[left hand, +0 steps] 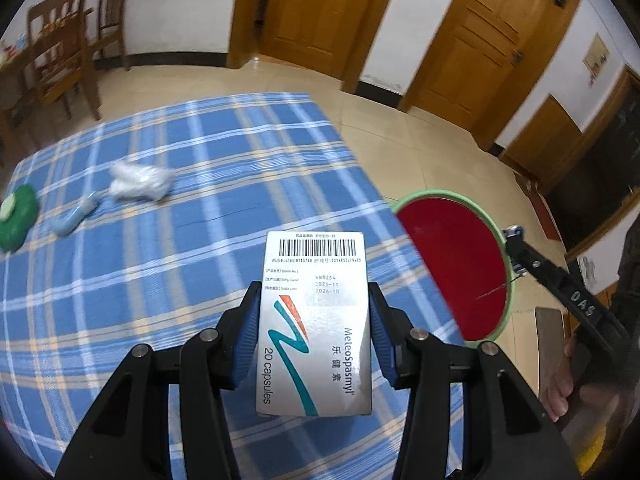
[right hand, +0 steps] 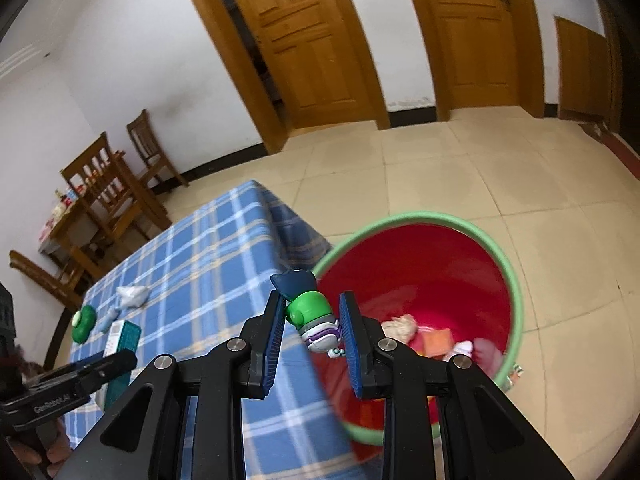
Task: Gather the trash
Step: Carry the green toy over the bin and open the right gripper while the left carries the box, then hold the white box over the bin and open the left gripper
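Left tongs [left hand: 314, 320] pinch a light, crushable medicine box [left hand: 316, 320] by its long edges, while right tongs [right hand: 313, 320] clamp a hard, slippery toy figure [right hand: 314, 314] near the desk's [right hand: 208, 264] bucket-side edge.

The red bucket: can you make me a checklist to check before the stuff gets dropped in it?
1. Left hand-held gripper shut on the medicine box: ok.
2. Right hand-held gripper shut on the green toy: ok.
3. Red bucket open on top, with room inside: ok.
4. Green toy over the bucket's mouth: cannot tell; it looks near the rim by the table edge.
5. Medicine box over the bucket: not ok; it hangs above the checked tablecloth.
6. Table free of trash: not ok; a white wad lies there.
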